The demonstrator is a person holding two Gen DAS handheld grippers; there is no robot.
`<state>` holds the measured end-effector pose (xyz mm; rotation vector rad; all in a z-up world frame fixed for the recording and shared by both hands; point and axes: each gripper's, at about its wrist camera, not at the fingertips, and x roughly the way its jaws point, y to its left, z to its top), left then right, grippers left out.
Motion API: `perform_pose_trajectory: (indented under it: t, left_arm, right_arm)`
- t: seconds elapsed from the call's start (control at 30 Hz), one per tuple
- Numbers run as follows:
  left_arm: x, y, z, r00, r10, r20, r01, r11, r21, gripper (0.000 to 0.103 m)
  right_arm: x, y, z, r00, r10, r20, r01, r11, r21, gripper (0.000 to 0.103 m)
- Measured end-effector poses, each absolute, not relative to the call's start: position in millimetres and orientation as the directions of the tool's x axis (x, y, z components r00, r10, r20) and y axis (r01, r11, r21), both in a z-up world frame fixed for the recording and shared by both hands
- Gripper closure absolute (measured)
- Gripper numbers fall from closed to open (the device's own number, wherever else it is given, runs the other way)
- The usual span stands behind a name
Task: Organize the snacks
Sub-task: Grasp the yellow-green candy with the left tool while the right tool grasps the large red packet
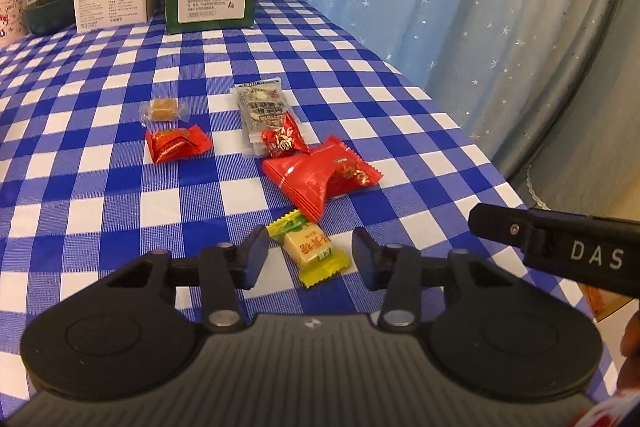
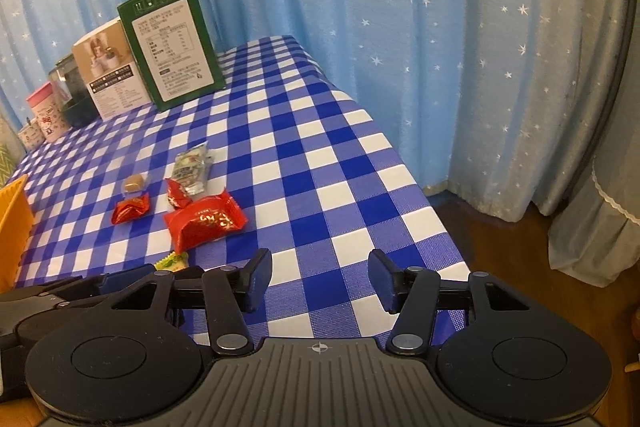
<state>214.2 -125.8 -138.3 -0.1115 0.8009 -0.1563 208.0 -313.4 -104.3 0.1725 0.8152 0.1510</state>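
The left claw [image 1: 310,255] straddles the yellow candy [image 1: 310,250] just nearer than the big red packet [image 1: 320,179], narrowed but untouching, ready to pinch; the right claw [image 2: 320,281] waits half-open, empty.

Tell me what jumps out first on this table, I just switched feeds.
The left gripper straddles a yellow candy near the table's front edge, its pads not visibly pressing on it. Just behind lies a big red snack pack among smaller wrapped sweets on the blue checked cloth. The right gripper hangs open over bare cloth.
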Motion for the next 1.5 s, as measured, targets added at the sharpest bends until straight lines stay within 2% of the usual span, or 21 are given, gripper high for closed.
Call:
perform_pose_trajectory:
  t: [0.07,0.13,0.17,0.3,0.5,0.73,1.1,1.2,1.27,1.5]
  left_arm:
    - [215.9,-126.0,-138.5,0.687,-0.172,-0.706,0.096,0.985,-0.146,0.065]
    - [216.6,-124.3,-138.7,0.687,-0.162,-0.709,0.099,0.987,-0.129,0.080]
    - [216.4,-122.4,-138.8,0.685,-0.157,-0.712,0.103,0.988,-0.118,0.083]
    - [211.9,-109.8,-136.3,0.683,-0.148,-0.715,0.112,0.989,-0.098,0.085]
    - [201.8,-75.3,-127.7,0.702,-0.097,-0.705,0.072,0.995,-0.065,0.085]
    - [196.9,-40.5,-115.9,0.718,-0.064,-0.694,0.004,0.996,-0.088,0.085]
    - [195.3,-16.4,-103.6,0.741,-0.045,-0.671,-0.039,0.993,-0.109,0.085]
    - [194.1,-13.5,-103.7,0.738,-0.045,-0.673,-0.042,0.993,-0.112,0.085]
    - [192.5,-11.9,-104.7,0.735,-0.047,-0.676,-0.045,0.992,-0.118,0.085]
    - [183.0,-14.3,-105.6,0.727,-0.060,-0.684,-0.039,0.991,-0.128,0.085]
  right_arm:
    - [209.2,-313.0,-105.3,0.677,0.196,-0.710,-0.063,0.976,0.209,0.049]
    - [210.4,-311.5,-106.1,0.676,0.196,-0.711,-0.064,0.976,0.208,0.049]
    - [210.9,-309.9,-106.4,0.674,0.197,-0.712,-0.066,0.976,0.207,0.049]
    - [213.5,-303.3,-107.3,0.671,0.213,-0.710,-0.086,0.974,0.210,0.049]
    - [223.8,-283.0,-108.6,0.661,0.280,-0.697,-0.131,0.957,0.260,0.049]
    - [241.7,-241.7,-111.8,0.663,0.333,-0.671,-0.178,0.940,0.291,0.048]
    - [274.6,-210.0,-130.9,0.642,0.257,-0.722,-0.114,0.964,0.241,0.048]
    - [276.8,-204.6,-133.4,0.645,0.227,-0.730,-0.128,0.973,0.190,0.049]
    - [274.1,-202.8,-133.5,0.644,0.216,-0.733,-0.143,0.976,0.162,0.061]
    - [247.3,-208.6,-132.0,0.631,0.212,-0.747,-0.186,0.975,0.120,0.070]
